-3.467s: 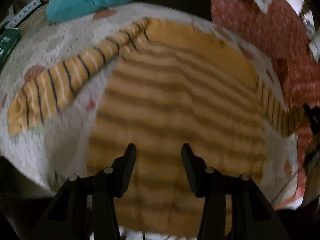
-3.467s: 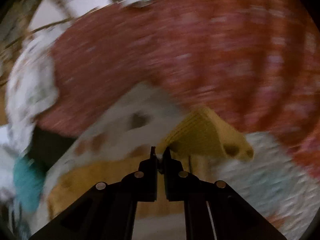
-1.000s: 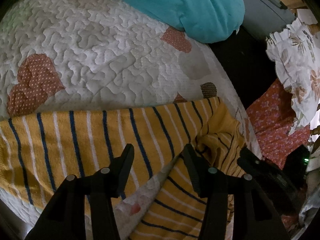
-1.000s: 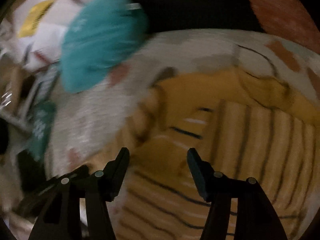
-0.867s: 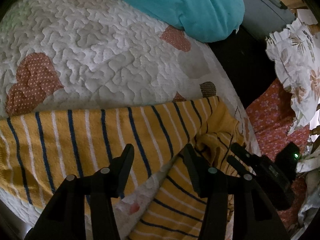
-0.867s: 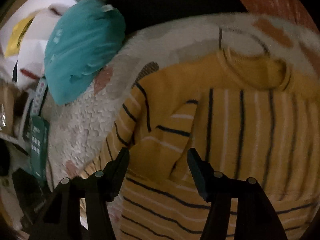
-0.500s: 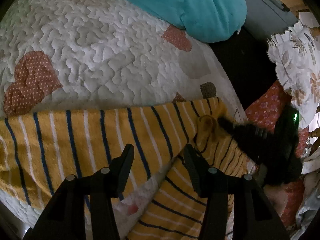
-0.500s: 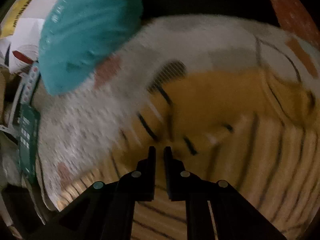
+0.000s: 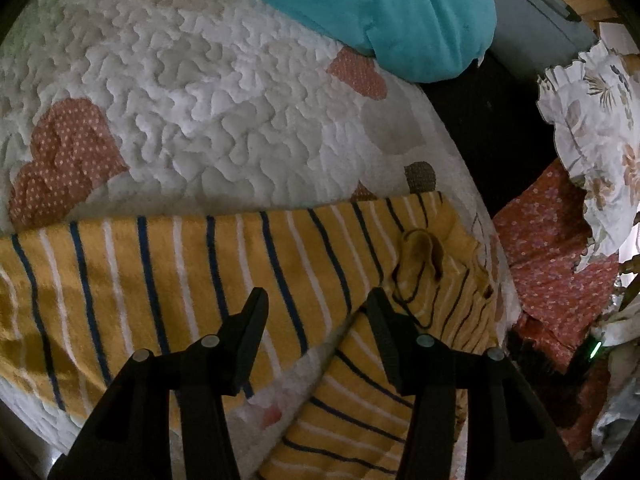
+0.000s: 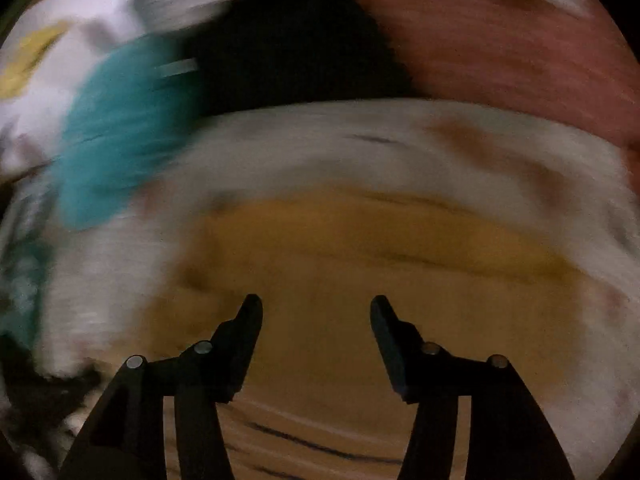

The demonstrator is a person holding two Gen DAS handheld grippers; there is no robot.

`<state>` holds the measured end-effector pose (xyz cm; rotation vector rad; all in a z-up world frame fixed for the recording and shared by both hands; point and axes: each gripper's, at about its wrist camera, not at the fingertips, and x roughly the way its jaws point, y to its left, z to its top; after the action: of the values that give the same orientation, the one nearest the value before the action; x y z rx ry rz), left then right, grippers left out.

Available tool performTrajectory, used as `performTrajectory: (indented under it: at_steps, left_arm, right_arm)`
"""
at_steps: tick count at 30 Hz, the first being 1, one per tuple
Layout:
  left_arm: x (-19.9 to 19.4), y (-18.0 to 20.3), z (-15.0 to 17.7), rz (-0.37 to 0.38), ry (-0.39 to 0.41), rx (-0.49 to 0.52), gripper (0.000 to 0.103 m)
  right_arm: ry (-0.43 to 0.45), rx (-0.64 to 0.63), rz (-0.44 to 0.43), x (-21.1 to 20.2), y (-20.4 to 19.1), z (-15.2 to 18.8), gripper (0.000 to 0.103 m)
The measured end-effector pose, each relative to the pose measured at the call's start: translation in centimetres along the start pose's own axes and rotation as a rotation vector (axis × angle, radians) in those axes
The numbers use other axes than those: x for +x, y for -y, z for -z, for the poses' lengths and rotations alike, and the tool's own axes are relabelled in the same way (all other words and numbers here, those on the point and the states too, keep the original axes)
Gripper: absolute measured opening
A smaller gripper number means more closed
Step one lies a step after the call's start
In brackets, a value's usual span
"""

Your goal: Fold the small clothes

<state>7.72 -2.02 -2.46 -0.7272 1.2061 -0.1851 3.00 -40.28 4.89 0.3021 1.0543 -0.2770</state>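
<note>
A yellow sweater with navy and white stripes [image 9: 192, 272] lies on a white quilted bedspread [image 9: 192, 92]. One sleeve stretches out to the left in the left wrist view and the shoulder fabric is bunched up [image 9: 424, 268]. My left gripper [image 9: 316, 308] is open and empty, hovering over the sleeve near the armpit. The right wrist view is motion-blurred; the sweater [image 10: 360, 264] fills its lower half. My right gripper [image 10: 316, 312] is open and empty above it.
A teal cushion [image 9: 384, 8] lies at the far edge of the bedspread and also shows in the right wrist view [image 10: 120, 128]. Red floral cloth [image 9: 560, 272] and white floral cloth [image 9: 592, 120] lie to the right, past a dark gap.
My right gripper, shut at the sweater's shoulder half a second ago, has opened and pulled away, leaving the fabric bunched. It has left the left wrist view. My left gripper has barely moved.
</note>
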Motion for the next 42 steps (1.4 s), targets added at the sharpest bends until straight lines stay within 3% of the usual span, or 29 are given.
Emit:
performTrajectory:
  at_steps: [3, 5, 13, 15, 17, 21, 24, 27, 30, 31, 33, 37, 39, 42]
  left_arm:
    - [0.5, 1.0, 0.6, -0.009, -0.009, 0.025, 0.05]
    - [0.9, 1.7, 1.0, -0.022, -0.012, 0.048, 0.05]
    - [2.4, 3.6, 2.7, -0.095, -0.013, 0.122, 0.05]
    - [2.7, 3.8, 2.9, -0.11, -0.013, 0.132, 0.05]
    - [2.8, 3.9, 3.0, -0.119, -0.013, 0.134, 0.05]
    - [2.9, 4.0, 2.8, -0.121, -0.01, 0.129, 0.05]
    - [2.9, 4.0, 2.8, -0.117, -0.015, 0.129, 0.05]
    - [2.8, 3.6, 2.5, -0.115, -0.016, 0.115, 0.05]
    - [2.3, 3.0, 2.1, -0.108, -0.01, 0.097, 0.05]
    - [2.0, 2.8, 2.0, -0.11, -0.004, 0.093, 0.05]
    - [1.7, 2.5, 1.8, -0.11, 0.002, 0.086, 0.05]
    - [0.9, 1.7, 1.4, -0.117, 0.019, 0.06, 0.05]
    - [0.2, 0.9, 1.0, -0.121, 0.036, 0.041, 0.05]
    - [-1.2, -0.5, 0.1, -0.142, 0.074, 0.022, 0.05]
  right_arm:
    - [-0.011, 0.148, 0.07, -1.0, 7.3, 1.8, 0.061]
    - [-0.01, 0.193, 0.075, -1.1, 9.5, 3.0, 0.061]
    - [-0.03, 0.09, 0.098, 2.8, 6.9, 4.1, 0.062]
    - [-0.075, 0.019, 0.157, 3.6, 5.8, 4.6, 0.009]
    - [-0.042, -0.021, 0.197, 2.7, 6.2, 4.9, 0.008]
    - [-0.028, 0.073, 0.285, 1.6, 10.4, 4.8, 0.008]
    - [-0.071, 0.143, 0.288, 1.9, 13.1, 4.9, 0.009]
    - [-0.135, 0.126, 0.336, 2.2, 13.6, 5.2, 0.013]
    - [-0.018, 0.132, 0.423, -2.0, 12.3, 5.7, 0.016]
    - [0.031, 0.13, 0.415, -3.4, 11.2, 6.0, 0.016]
    - [0.097, 0.091, 0.276, -5.4, 7.9, 5.7, 0.016]
    - [0.023, -0.024, -0.104, -3.2, -1.7, 5.2, 0.016]
    - [-0.011, -0.068, -0.185, -1.0, -6.9, 5.1, 0.016]
    - [-0.056, -0.123, -0.204, 3.0, -13.0, 4.2, 0.016]
